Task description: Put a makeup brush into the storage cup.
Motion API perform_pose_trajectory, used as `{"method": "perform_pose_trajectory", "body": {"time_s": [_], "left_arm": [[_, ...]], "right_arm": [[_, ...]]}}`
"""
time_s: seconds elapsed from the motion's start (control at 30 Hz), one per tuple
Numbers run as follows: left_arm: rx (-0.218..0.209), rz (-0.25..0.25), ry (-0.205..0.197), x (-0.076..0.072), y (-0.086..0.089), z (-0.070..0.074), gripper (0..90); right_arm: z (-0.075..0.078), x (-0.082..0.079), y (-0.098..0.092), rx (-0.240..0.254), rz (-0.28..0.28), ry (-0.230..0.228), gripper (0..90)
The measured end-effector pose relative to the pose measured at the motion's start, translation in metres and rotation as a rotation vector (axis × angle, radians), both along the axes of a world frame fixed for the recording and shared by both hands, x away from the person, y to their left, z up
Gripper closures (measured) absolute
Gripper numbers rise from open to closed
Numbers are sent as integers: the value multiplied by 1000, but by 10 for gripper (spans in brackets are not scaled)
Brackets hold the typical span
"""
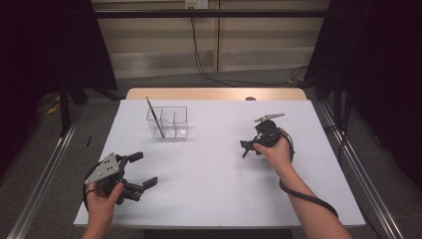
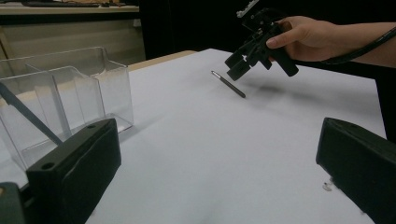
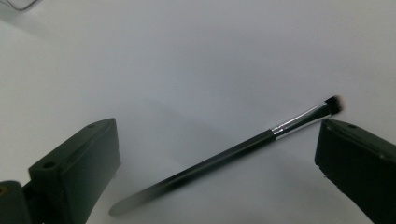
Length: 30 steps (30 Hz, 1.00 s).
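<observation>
1. Right hand-held gripper (image 1: 247, 146) hangs over the right middle of the white worktop (image 1: 209, 179), tipped down and toward the person's left, with its jaws spread wide.
2. Seen in the right gripper view, a slim black makeup brush (image 3: 224, 158) lies flat on the worktop between those jaws, touching neither one; its silver ferrule and dark bristle tip point toward the jaw at the right of that view.
3. From the left gripper view, the same brush (image 2: 228, 84) lies just below the right hand-held gripper (image 2: 239, 65), whose jaws hover above it without contact.
4. Left hand-held gripper (image 1: 142, 170) sits low at the near left corner of the worktop, held in the person's left hand (image 1: 102, 201), its jaws wide apart and holding nothing.
5. A clear plastic organiser (image 1: 175, 115) with several compartments stands toward the far left of the worktop, well apart from both grippers.
6. A second brush (image 1: 155, 117) leans upright in the organiser's left compartment, its handle sticking out above the rim.
</observation>
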<state>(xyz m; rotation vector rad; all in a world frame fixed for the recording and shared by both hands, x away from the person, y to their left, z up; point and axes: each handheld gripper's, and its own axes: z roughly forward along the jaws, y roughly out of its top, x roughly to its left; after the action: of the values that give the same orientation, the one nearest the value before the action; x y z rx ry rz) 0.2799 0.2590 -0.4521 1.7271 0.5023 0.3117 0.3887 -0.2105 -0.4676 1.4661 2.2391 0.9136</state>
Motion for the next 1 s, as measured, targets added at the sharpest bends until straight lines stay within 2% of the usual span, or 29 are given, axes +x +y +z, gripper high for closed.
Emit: {"method": "perform_pose_trajectory", "body": {"time_s": [0.3, 0.4, 0.5, 0.67, 1.0], "left_arm": [[5, -7, 7, 1, -2, -1, 0], [3, -8, 8, 1, -1, -1, 0], [3, -6, 8, 1, -1, -1, 0], [1, -5, 7, 1, -1, -1, 0], [3, -3, 7, 1, 0, -1, 0]], "right_arm": [[-2, 7, 3, -81, -20, 107, 5], [-3, 8, 4, -101, -24, 128, 7], [-4, 9, 6, -121, -24, 135, 10], [-7, 10, 8, -154, -28, 170, 11], [-8, 12, 9, -173, -30, 185, 15]]}}
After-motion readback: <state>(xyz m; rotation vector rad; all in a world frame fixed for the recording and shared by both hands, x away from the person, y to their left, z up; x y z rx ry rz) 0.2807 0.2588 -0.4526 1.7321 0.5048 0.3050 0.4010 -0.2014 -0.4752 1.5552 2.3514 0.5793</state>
